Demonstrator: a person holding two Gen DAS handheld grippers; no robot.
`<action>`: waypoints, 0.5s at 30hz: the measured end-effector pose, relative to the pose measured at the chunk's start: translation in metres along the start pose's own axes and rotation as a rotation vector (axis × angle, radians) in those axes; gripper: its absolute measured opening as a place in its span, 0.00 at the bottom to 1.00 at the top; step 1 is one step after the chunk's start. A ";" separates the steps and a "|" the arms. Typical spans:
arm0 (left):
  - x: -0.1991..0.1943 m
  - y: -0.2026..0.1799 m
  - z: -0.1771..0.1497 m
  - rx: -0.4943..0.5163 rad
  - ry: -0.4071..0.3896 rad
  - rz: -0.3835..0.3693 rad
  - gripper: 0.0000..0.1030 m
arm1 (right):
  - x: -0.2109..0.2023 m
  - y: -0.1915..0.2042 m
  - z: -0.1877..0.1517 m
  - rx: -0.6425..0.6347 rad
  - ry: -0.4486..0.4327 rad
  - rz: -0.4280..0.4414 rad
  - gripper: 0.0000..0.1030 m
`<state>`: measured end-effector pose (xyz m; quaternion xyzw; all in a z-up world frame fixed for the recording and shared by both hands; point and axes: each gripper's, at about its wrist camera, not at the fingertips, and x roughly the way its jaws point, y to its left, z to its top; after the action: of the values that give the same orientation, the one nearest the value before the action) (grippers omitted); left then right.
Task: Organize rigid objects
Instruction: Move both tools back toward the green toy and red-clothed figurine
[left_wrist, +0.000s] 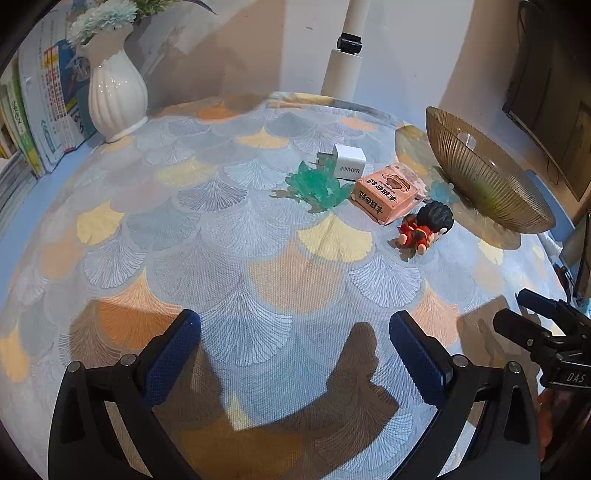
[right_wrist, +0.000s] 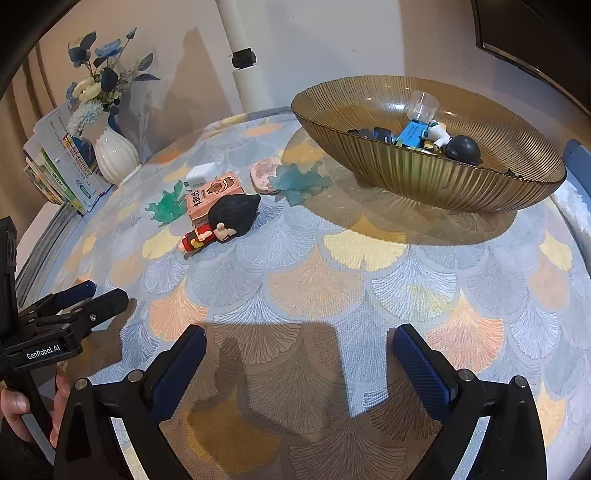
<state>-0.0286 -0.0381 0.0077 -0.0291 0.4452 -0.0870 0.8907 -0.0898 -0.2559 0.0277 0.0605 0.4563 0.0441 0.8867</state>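
The left gripper (left_wrist: 295, 350) hovers over the near edge of the tabletop (left_wrist: 221, 240) with its blue-padded fingers (left_wrist: 173, 354) spread wide and nothing between them; the right gripper (right_wrist: 299, 365) hangs beside it, also above the near edge, its fingers (right_wrist: 421, 369) likewise wide apart and empty. Each casts a dark shadow on the fan-patterned cloth in blue, grey, yellow and orange that covers the tabletop. Farther in, toward the middle of the far half, the small things lie in a loose cluster: a little figurine with black hair and red clothes (right_wrist: 221, 225) lies on its side, touching or just beside a pink cardboard box with printed characters (right_wrist: 214, 197). Behind the box stands a white cube-shaped Anker charger (left_wrist: 349, 162), and just beside it a translucent green spiky plastic piece (left_wrist: 314, 188). A translucent blue spiky piece (right_wrist: 299, 181) and a flat pink speckled piece (right_wrist: 264, 173) lie between the box and the bowl. The wide amber ribbed glass bowl (right_wrist: 443, 184) stands near the far right edge of the tabletop and holds several things already: a blue-and-white toy figure (right_wrist: 417, 133), a dark rounded piece (right_wrist: 463, 147) and a clear cup-like piece (right_wrist: 424, 103). At the far left corner stands a white ribbed vase with blue flowers (right_wrist: 116, 155), with books (right_wrist: 62, 173) leaning beside it, and a white pole (left_wrist: 343, 70) rises behind the far edge.
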 end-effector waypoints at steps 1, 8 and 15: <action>0.000 -0.001 0.000 0.003 0.001 0.004 0.99 | 0.000 0.000 0.000 0.002 0.000 0.002 0.99; 0.000 -0.002 0.000 -0.011 -0.004 -0.011 0.99 | 0.003 0.003 0.001 -0.012 0.009 -0.016 1.00; -0.001 -0.001 0.000 -0.013 -0.004 -0.014 0.99 | 0.004 0.002 0.001 -0.018 0.012 -0.020 1.00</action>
<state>-0.0290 -0.0391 0.0086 -0.0380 0.4436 -0.0902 0.8909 -0.0867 -0.2533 0.0253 0.0477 0.4617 0.0398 0.8849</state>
